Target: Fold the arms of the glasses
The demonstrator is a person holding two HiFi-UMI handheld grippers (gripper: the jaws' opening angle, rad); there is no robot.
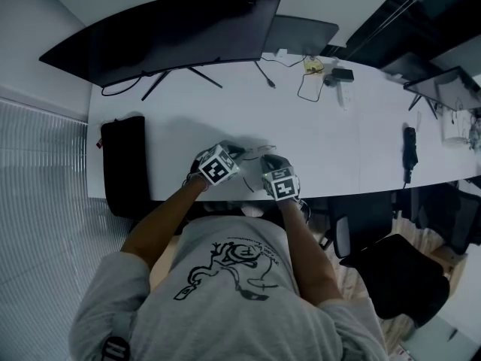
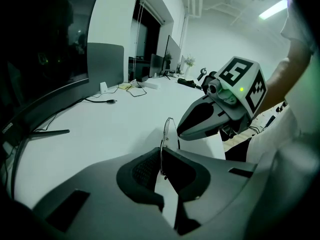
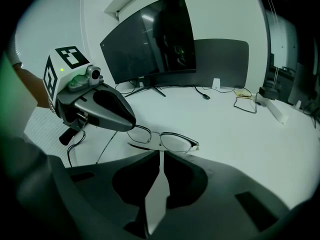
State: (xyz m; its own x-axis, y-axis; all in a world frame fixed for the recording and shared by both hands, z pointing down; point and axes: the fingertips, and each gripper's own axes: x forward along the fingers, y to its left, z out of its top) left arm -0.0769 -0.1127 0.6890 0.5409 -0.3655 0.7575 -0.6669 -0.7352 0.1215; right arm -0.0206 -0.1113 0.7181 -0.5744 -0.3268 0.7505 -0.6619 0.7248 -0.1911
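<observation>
Thin wire-rimmed glasses (image 3: 165, 140) lie on the white table (image 3: 235, 134) just past my right gripper's (image 3: 161, 154) tips. Its jaws stand shut with only a sliver between them; I cannot tell if they touch the near rim. My left gripper (image 3: 130, 124) reaches over the glasses' left end. In the left gripper view the glasses (image 2: 169, 129) show edge-on, and a wire part of them runs between the pads of my left gripper (image 2: 162, 154), which is shut on it. One arm sticks out toward the table's front edge. In the head view both grippers (image 1: 239, 153) (image 1: 267, 162) sit close together.
A curved dark monitor (image 1: 173, 32) stands at the back, with a second screen (image 1: 301, 32) beside it. Cables and small items (image 1: 312, 72) lie at the far right. A black pad (image 1: 124, 164) lies to the left. A chair (image 1: 398, 273) stands at the right front.
</observation>
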